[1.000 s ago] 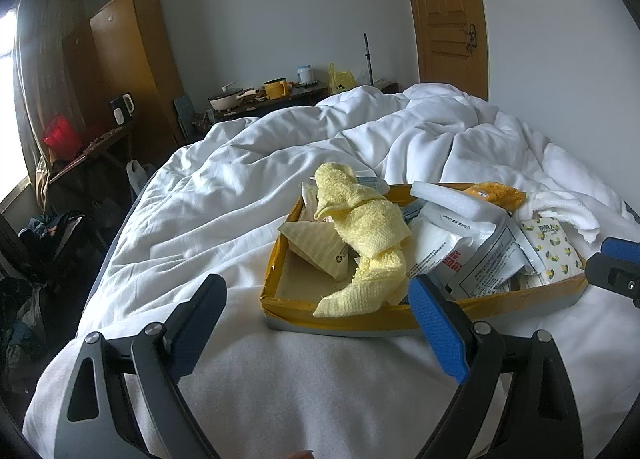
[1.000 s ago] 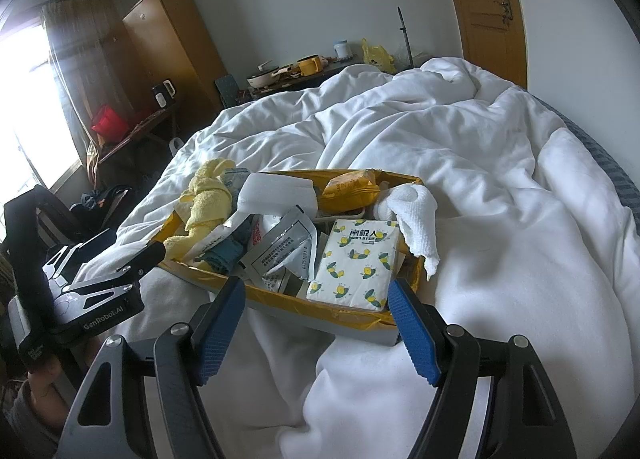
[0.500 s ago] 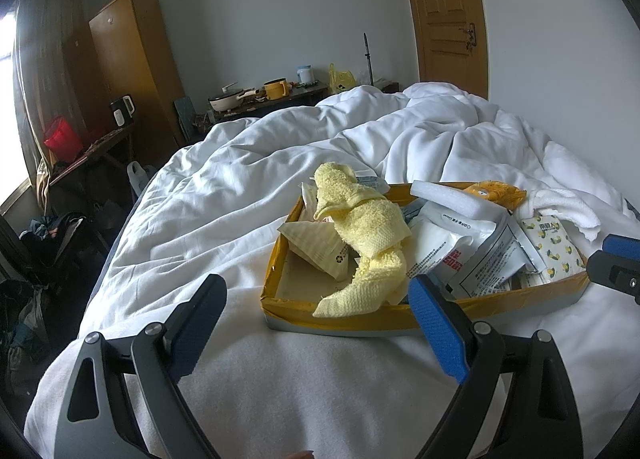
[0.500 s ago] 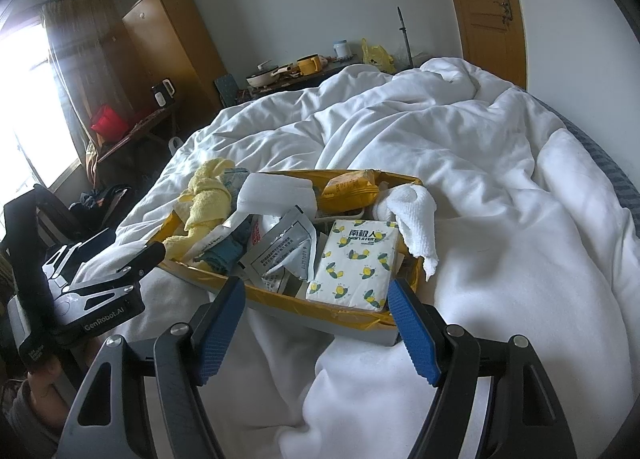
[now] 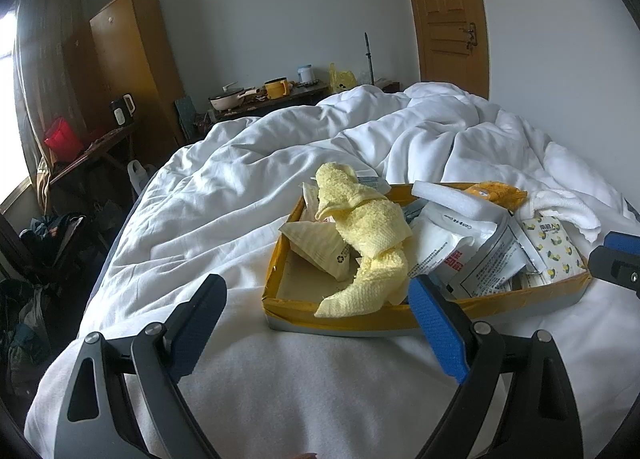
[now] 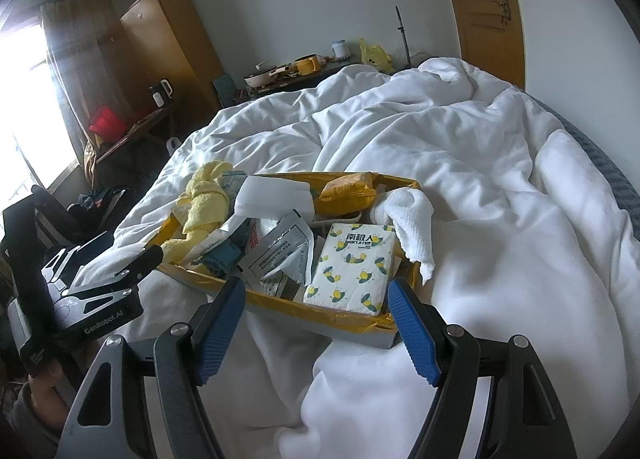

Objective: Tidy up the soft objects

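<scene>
A shallow yellow-taped cardboard tray (image 5: 340, 317) (image 6: 352, 319) lies on the white bed. In it are a crumpled yellow towel (image 5: 368, 227) (image 6: 204, 199), a white towel (image 5: 564, 207) (image 6: 412, 219), a lemon-print tissue pack (image 5: 556, 249) (image 6: 352, 267), white packets (image 5: 484, 259) (image 6: 280, 255), a white foam block (image 6: 276, 195) and an orange pouch (image 6: 348, 187). My left gripper (image 5: 316, 323) is open and empty just before the tray's near-left corner. My right gripper (image 6: 316, 319) is open and empty before the tray's near edge, by the tissue pack.
A rumpled white duvet (image 5: 420, 131) covers the bed behind the tray. A wooden wardrobe (image 5: 132, 59), a cluttered side table (image 5: 272, 95) and a door (image 5: 448, 7) stand along the far walls. Clothes and bags (image 5: 48, 231) lie on the floor at left.
</scene>
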Action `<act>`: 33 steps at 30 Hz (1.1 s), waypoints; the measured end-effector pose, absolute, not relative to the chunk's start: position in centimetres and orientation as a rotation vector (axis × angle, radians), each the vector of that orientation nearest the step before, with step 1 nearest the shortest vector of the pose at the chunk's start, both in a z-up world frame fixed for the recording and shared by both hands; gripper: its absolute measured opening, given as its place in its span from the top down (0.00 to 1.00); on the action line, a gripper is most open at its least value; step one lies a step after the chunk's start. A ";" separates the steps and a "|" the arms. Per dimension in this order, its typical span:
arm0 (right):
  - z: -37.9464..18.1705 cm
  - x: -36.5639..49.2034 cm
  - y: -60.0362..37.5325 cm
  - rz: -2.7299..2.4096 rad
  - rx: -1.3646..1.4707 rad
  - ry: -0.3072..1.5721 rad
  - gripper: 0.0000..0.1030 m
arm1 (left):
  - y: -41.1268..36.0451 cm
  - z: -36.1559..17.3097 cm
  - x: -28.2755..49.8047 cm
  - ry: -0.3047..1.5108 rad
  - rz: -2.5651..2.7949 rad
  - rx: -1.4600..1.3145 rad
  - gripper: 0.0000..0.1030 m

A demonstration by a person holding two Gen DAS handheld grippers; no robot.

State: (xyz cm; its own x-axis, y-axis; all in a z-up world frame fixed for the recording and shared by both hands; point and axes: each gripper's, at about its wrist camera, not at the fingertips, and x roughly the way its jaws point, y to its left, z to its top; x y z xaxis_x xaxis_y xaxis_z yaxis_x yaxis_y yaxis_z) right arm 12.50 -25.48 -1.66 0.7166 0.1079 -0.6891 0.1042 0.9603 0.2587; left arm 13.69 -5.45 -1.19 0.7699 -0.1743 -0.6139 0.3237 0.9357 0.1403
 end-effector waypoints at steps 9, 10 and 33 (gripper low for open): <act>-1.4 12.5 -25.5 -0.004 0.287 0.777 0.25 | -5.0 -1.1 13.9 0.640 -0.271 0.243 0.11; -1.4 12.5 -25.5 -0.006 0.286 0.779 0.25 | -4.9 -1.1 14.0 0.639 -0.269 0.244 0.11; 0.9 14.1 -25.6 -0.028 0.224 0.844 0.25 | -1.0 0.1 17.1 0.694 -0.297 0.224 0.11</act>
State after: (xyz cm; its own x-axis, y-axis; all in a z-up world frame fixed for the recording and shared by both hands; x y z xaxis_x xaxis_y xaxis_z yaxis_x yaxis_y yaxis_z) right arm 14.14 -25.59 0.90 0.6655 0.0638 -0.7437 0.1133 0.9762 0.1851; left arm 17.12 -0.98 0.08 0.7298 -0.1933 -0.6557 0.3410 0.9343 0.1040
